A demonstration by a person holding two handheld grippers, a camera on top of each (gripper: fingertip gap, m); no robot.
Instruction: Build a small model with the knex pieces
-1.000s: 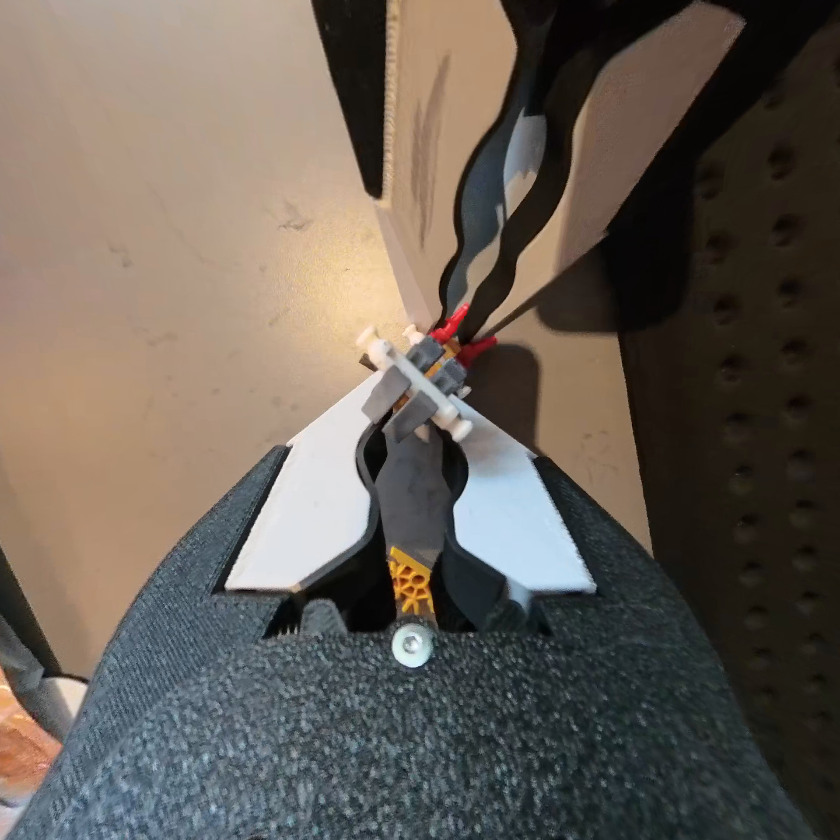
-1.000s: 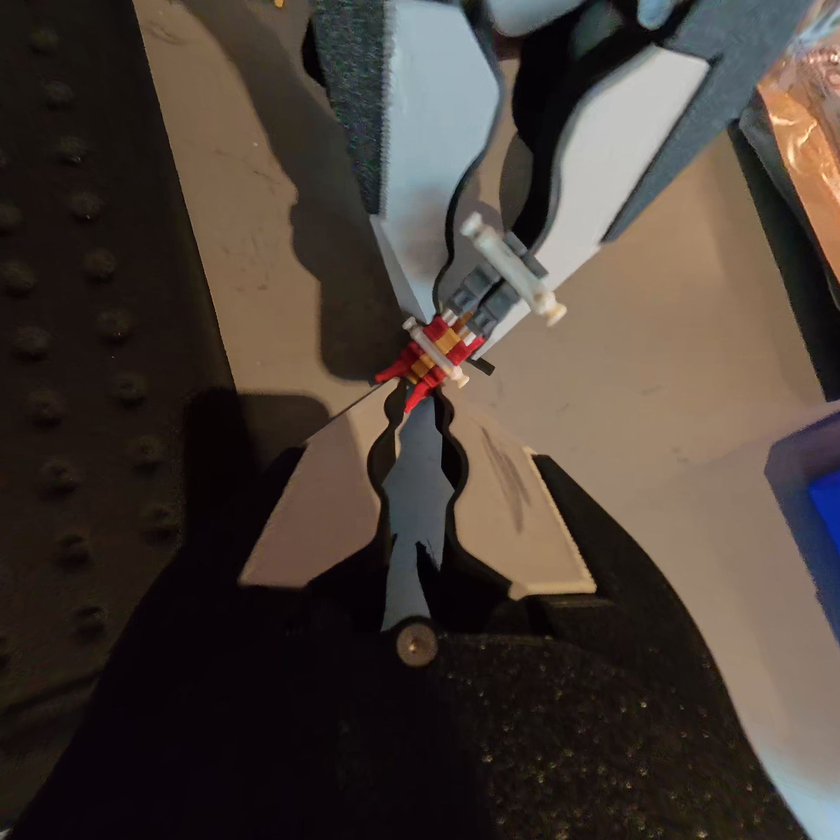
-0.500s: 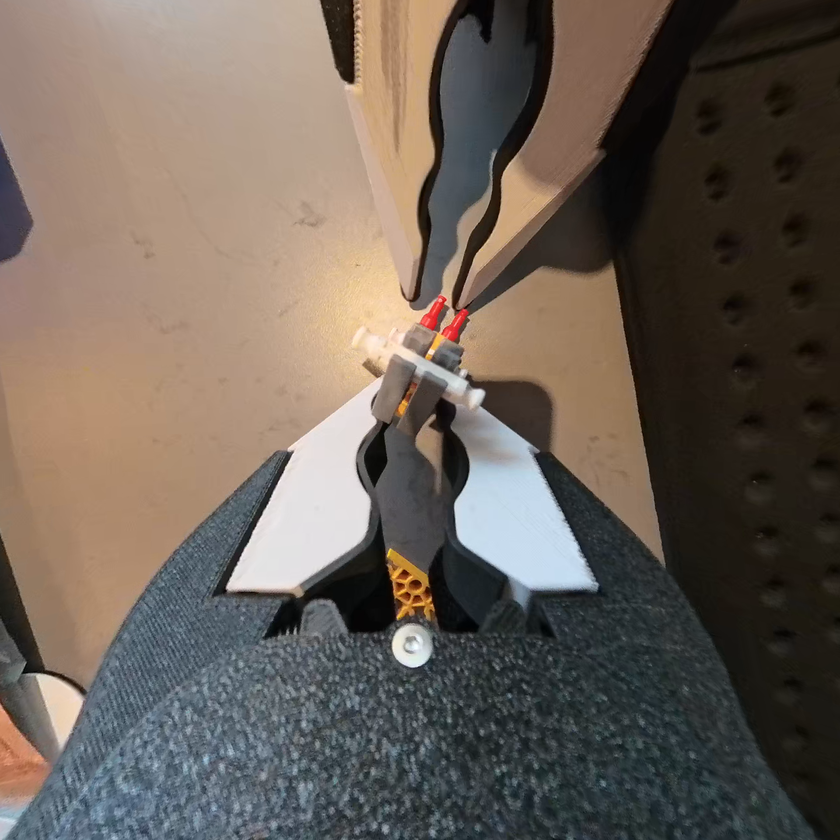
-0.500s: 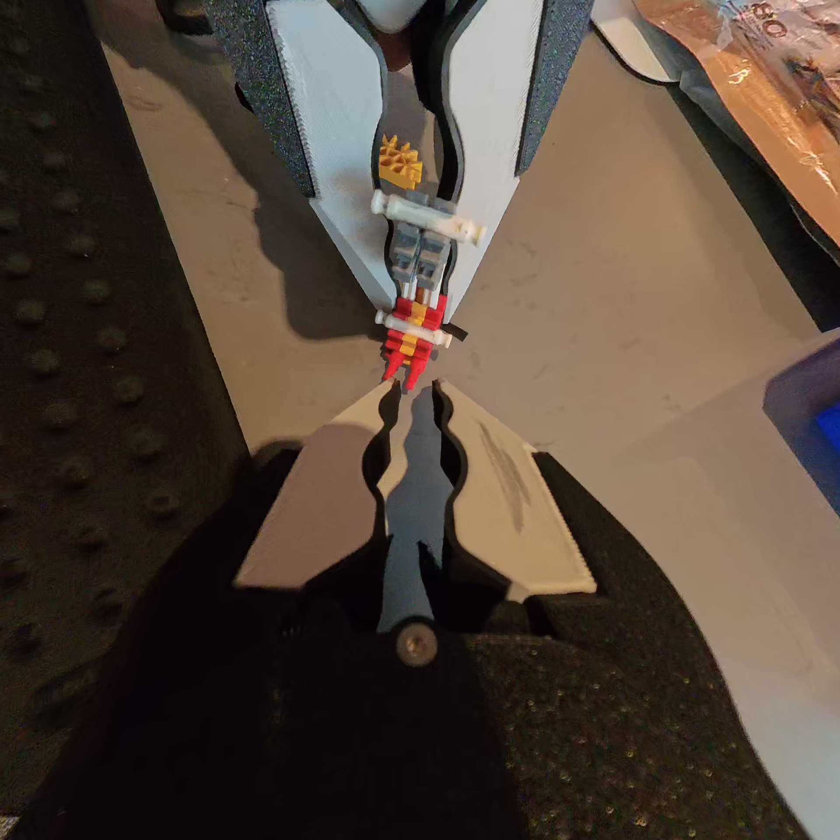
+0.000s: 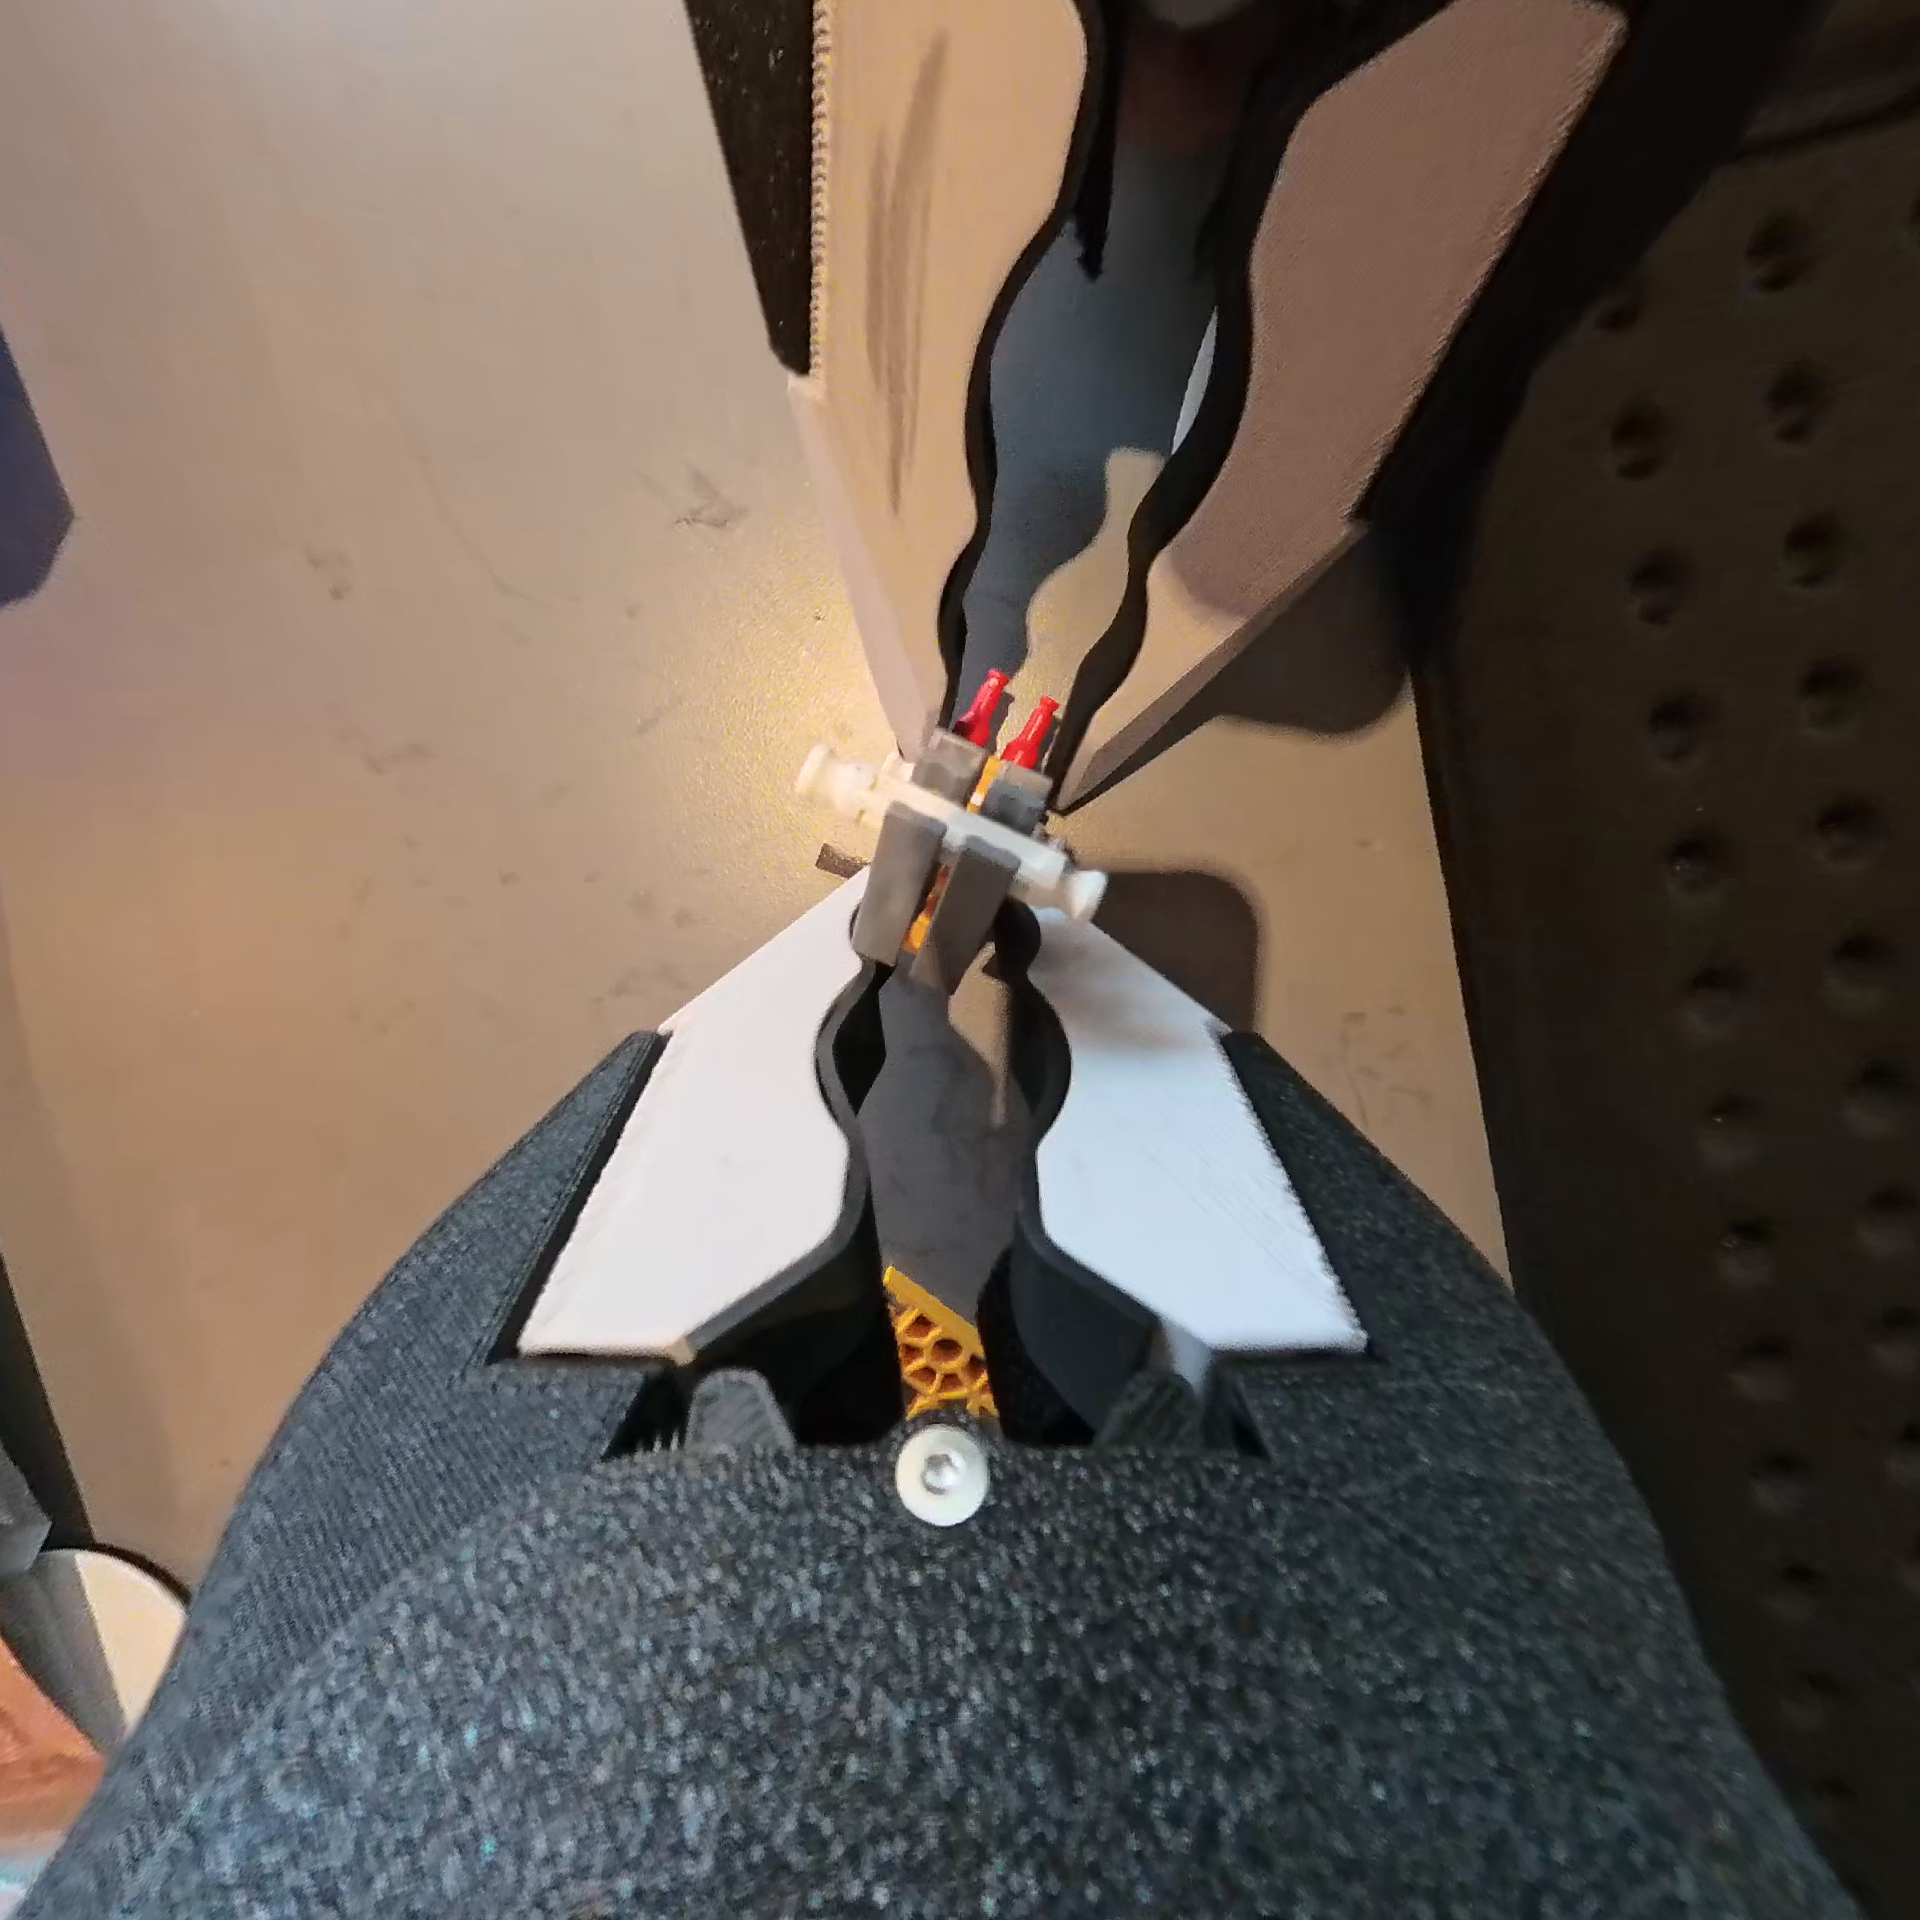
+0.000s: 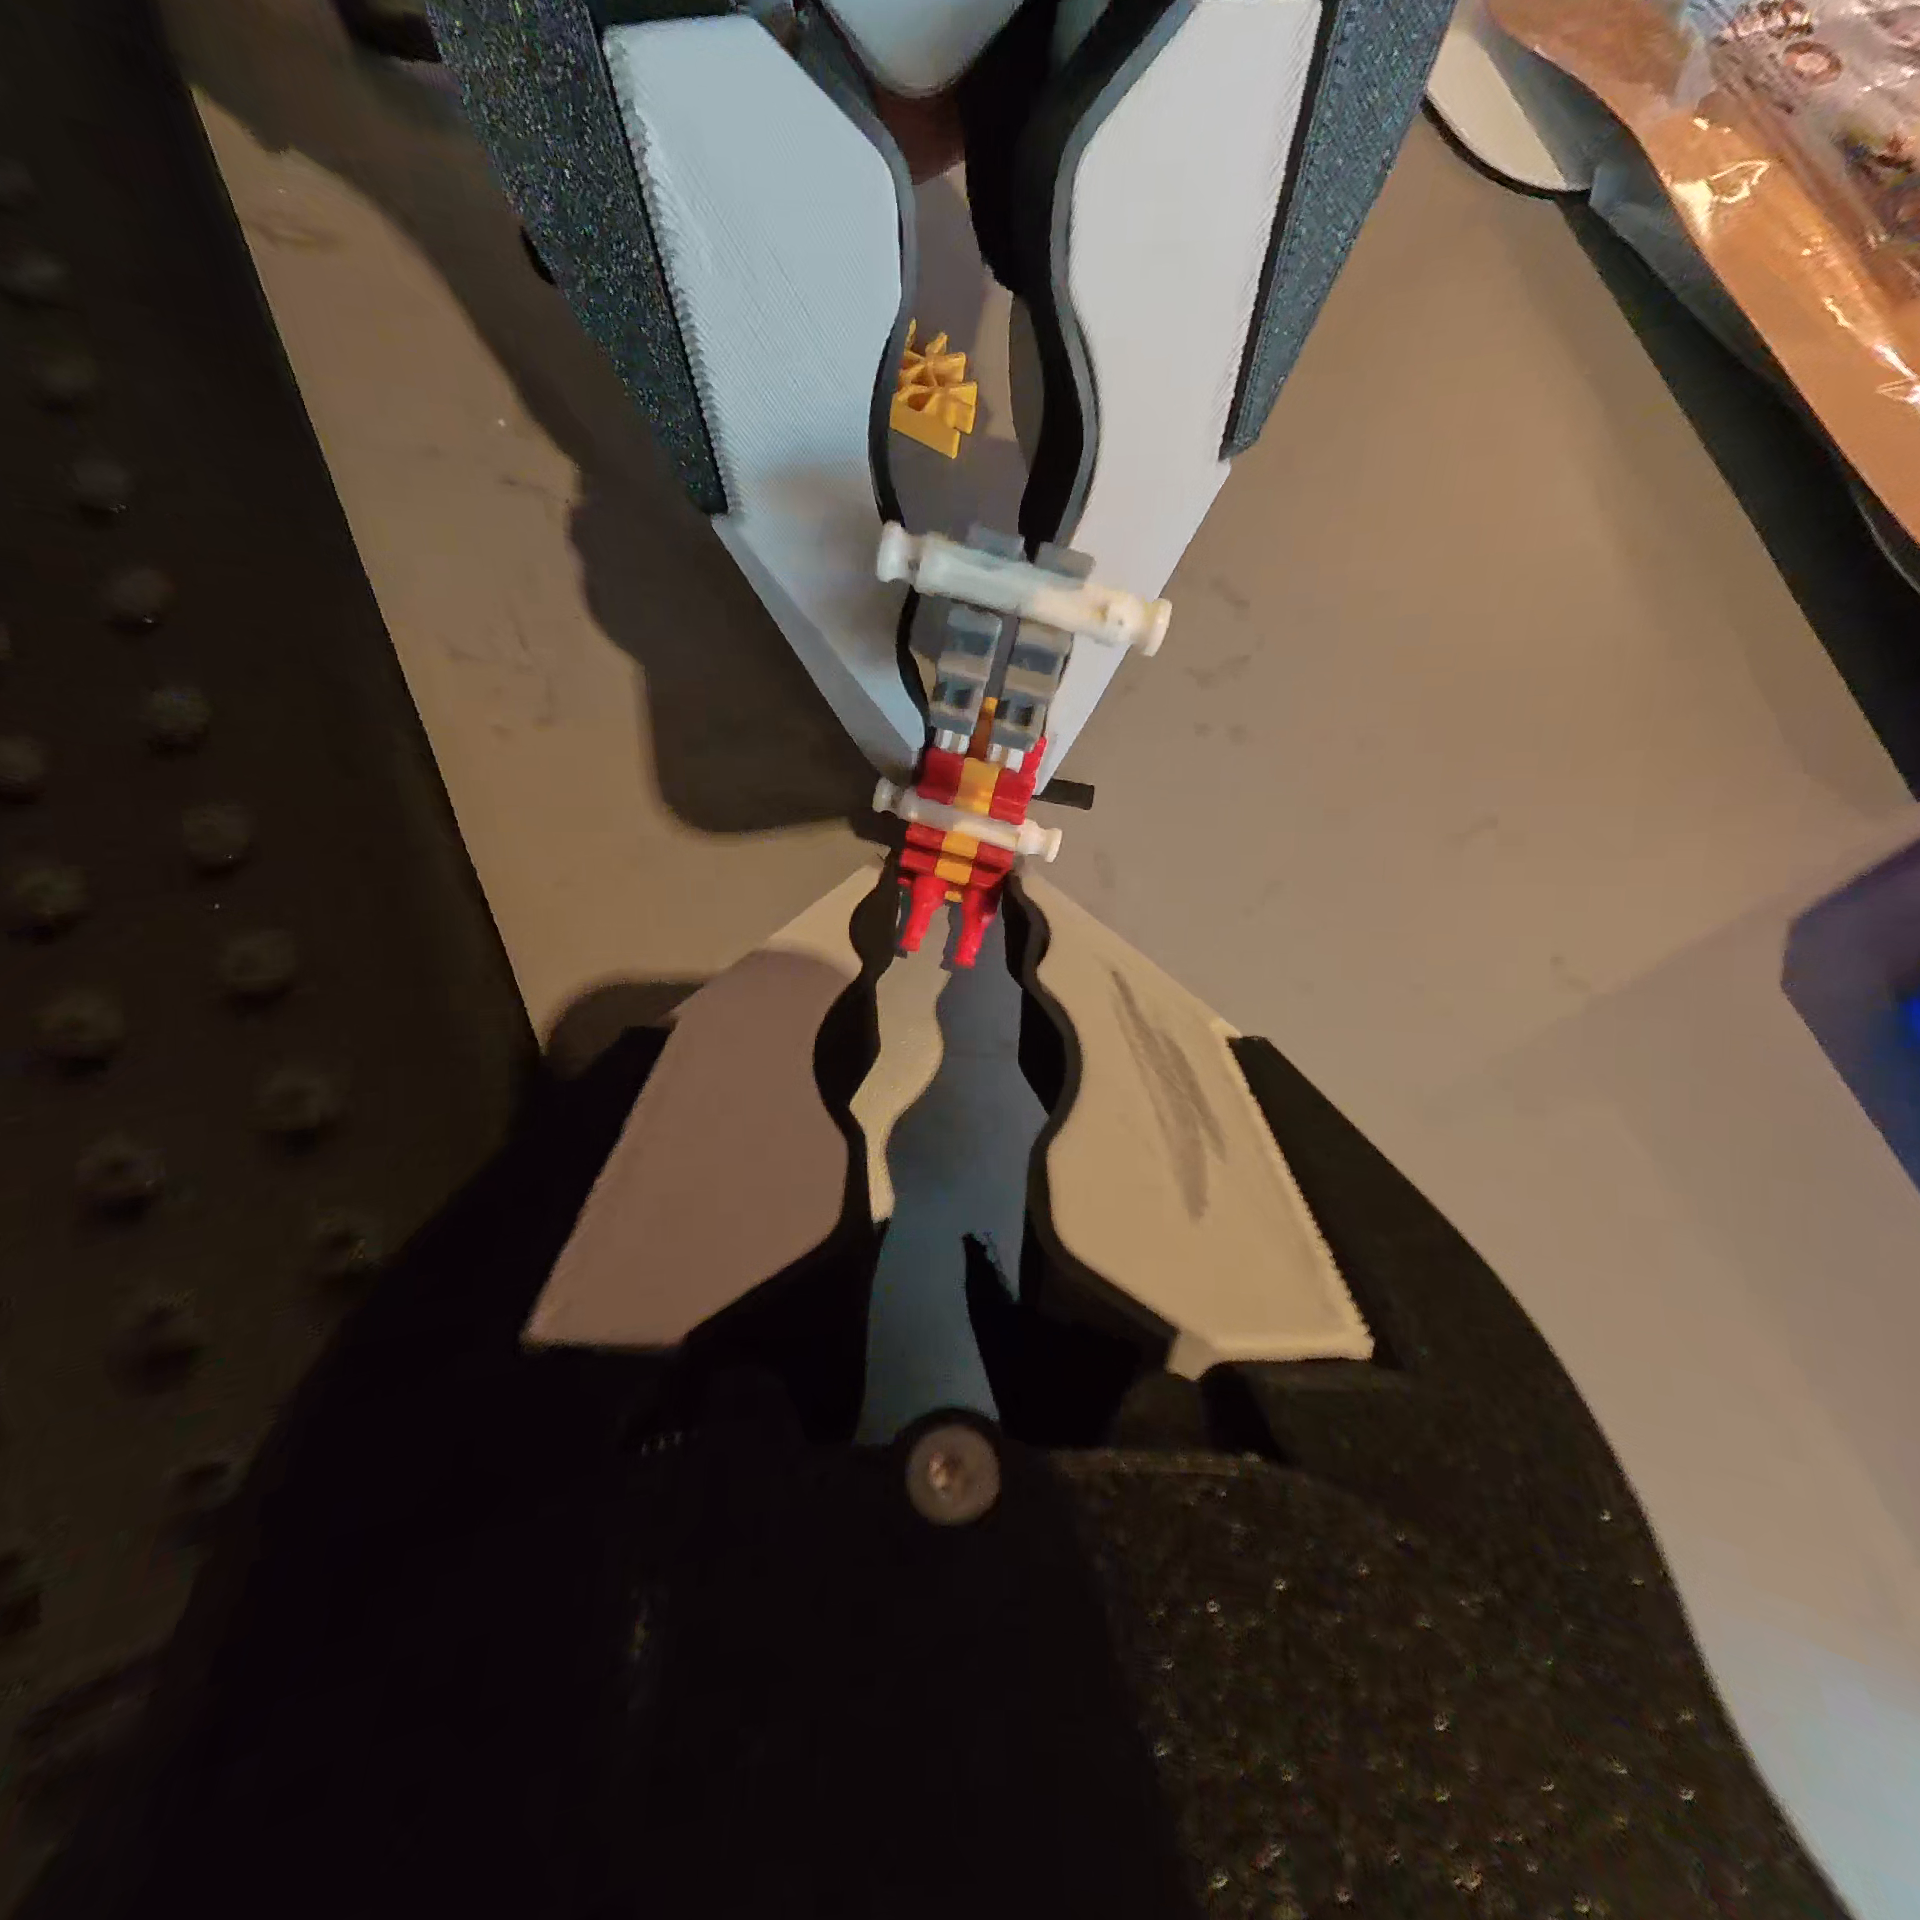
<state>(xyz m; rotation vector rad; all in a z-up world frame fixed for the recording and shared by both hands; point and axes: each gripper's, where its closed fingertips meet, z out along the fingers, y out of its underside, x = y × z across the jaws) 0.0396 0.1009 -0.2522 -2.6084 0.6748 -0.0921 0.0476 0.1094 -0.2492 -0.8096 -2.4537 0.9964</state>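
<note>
The left claw grips a small brick assembly at its grey end, its white fingers closed tight on it above the beige desk. A white rod crosses the assembly. Two red tips point away, sitting between the parted fingers of the right claw opposite. A black perforated mat lies to the right.

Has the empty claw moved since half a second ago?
Yes. The right claw has come forward toward the held brick model; its tips now flank the red pegs.
</note>
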